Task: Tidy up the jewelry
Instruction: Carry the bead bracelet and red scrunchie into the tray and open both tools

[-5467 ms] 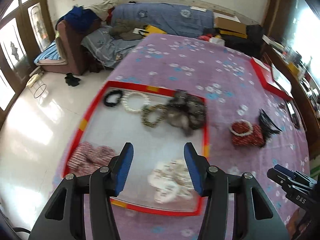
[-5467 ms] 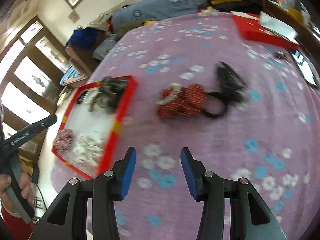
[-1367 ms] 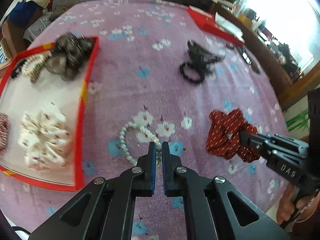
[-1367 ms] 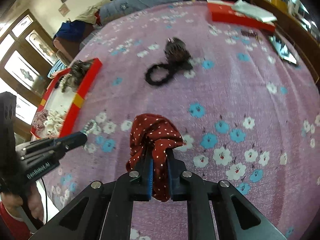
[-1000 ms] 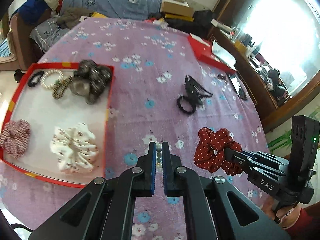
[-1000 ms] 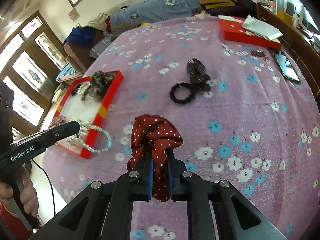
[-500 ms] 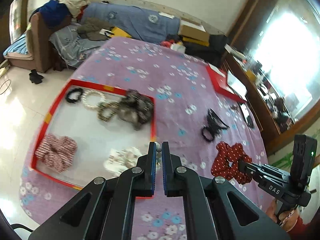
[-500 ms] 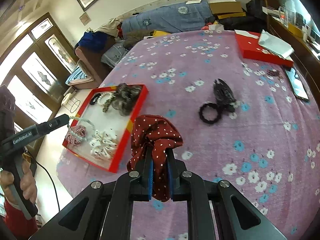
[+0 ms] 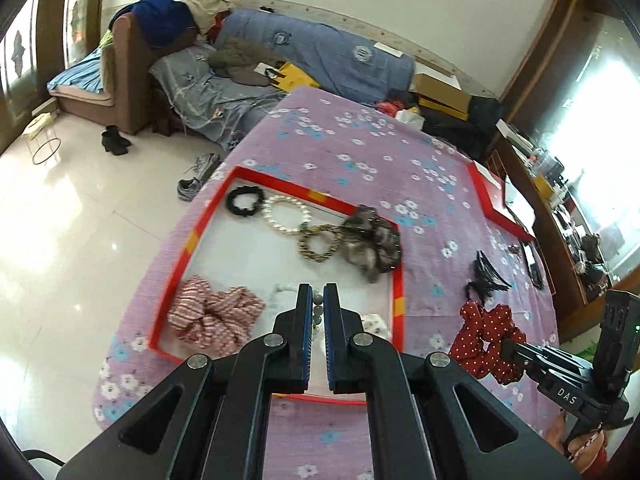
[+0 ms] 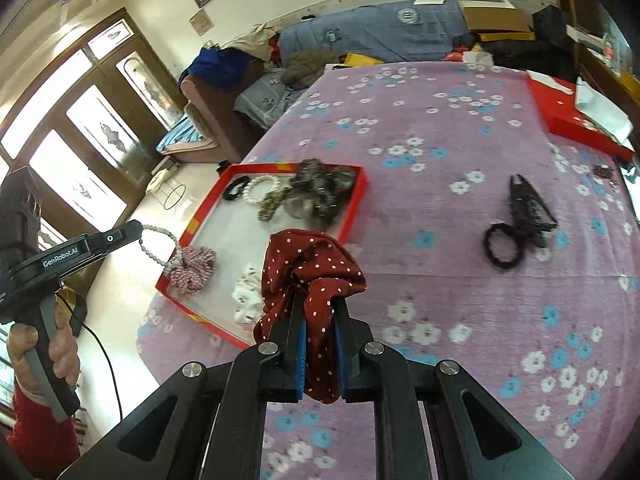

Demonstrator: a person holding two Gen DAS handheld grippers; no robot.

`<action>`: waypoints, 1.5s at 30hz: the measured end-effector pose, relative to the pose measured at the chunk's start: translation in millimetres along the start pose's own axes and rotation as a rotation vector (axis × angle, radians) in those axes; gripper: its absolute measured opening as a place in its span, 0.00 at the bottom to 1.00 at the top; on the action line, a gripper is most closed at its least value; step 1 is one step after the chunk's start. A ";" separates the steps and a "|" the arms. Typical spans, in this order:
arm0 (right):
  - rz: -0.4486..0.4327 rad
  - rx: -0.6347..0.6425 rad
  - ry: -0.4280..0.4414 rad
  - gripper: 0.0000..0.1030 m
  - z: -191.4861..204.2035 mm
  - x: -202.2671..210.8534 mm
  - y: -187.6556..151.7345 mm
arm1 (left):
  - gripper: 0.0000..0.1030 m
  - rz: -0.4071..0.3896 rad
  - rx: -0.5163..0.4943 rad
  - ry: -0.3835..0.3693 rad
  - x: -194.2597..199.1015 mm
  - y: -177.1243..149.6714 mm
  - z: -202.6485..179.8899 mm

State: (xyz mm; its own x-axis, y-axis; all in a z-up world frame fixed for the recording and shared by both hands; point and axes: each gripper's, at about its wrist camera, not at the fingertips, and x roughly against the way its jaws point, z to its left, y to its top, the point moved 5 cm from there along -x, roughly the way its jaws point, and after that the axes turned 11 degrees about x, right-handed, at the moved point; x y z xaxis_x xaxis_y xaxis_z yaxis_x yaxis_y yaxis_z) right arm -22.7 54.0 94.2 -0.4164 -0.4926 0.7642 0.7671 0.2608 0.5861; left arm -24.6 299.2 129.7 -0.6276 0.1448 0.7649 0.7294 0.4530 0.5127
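My left gripper [image 9: 318,300] is shut on a pale bead bracelet [image 9: 318,310] and hangs above the near part of the red-rimmed tray [image 9: 400,280]. In the right wrist view the bracelet [image 10: 160,248] dangles as a loop from the left gripper [image 10: 136,232] by the tray's [image 10: 352,208] left edge. My right gripper [image 10: 318,308] is shut on a dark red white-dotted scrunchie [image 10: 312,268], held above the purple flowered cloth to the right of the tray. That scrunchie [image 9: 484,340] also shows in the left wrist view. The tray holds several hair ties, bracelets and scrunchies.
A black hair tie with a black claw clip [image 10: 516,220] lies on the cloth right of the tray. A red box [image 10: 572,124] sits at the far right edge. The table edge drops to a tiled floor [image 9: 60,220] on the left; a cluttered sofa stands behind.
Both grippers have travelled left and risen a little, each still holding its item. The left one with the bracelet now hangs over the tray; the right one with the scrunchie has come closer to it.
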 end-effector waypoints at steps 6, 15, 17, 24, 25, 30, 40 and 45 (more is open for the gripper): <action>0.013 0.026 0.041 0.13 22.8 -18.0 12.3 | 0.05 0.000 0.010 0.015 -2.7 11.9 17.7; 0.061 0.059 0.121 0.13 59.7 -53.3 28.6 | 0.05 0.028 -0.018 0.035 -34.8 43.7 32.2; 0.079 0.071 0.143 0.13 69.5 -63.5 30.4 | 0.05 0.037 -0.031 0.043 -47.4 51.8 34.2; 0.164 0.092 0.199 0.13 100.6 -111.7 29.2 | 0.05 0.087 -0.063 0.083 -97.3 72.8 46.2; 0.172 0.089 0.206 0.13 102.5 -116.6 28.7 | 0.05 0.098 -0.066 0.090 -105.0 74.3 48.9; 0.220 0.053 0.235 0.13 109.2 -143.6 23.9 | 0.05 0.140 -0.076 0.123 -134.7 74.9 60.8; 0.285 0.091 0.188 0.13 125.9 -175.3 11.9 | 0.05 0.174 -0.081 0.173 -167.4 79.9 78.2; 0.294 0.118 0.165 0.15 134.9 -180.9 10.5 | 0.05 0.172 -0.090 0.177 -171.5 80.8 78.6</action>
State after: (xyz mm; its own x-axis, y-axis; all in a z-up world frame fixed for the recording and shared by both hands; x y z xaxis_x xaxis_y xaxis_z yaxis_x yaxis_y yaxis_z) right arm -5.1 257.9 -1.6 -0.0939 -0.5073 0.8566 0.7771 0.5005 0.3816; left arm 120.5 380.1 9.3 -0.4406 0.0537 0.8961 0.8475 0.3540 0.3955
